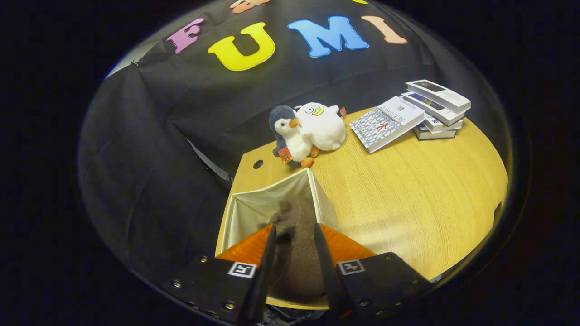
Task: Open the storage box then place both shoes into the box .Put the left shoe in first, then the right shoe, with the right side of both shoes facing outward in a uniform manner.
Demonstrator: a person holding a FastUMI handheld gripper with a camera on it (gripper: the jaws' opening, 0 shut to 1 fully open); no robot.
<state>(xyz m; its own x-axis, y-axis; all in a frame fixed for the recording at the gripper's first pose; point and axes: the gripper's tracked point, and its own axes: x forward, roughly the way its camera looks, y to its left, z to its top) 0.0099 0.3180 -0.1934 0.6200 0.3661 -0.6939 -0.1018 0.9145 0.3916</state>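
The shoe [297,253], brown and fuzzy, sits between the fingers of the gripper [294,231], whose jaws are closed against its two sides, and it hangs over the open storage box [253,206] near the table [408,190] edge. To do this well, I'd lower it straight inside the walls, keeping its orientation steady, before letting go.

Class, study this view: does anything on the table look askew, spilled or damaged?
Nothing spilled or damaged. The tool grips a brown shoe over the open storage box. One book leans open against the stack of books, slightly askew. The plush toys sit tidily.
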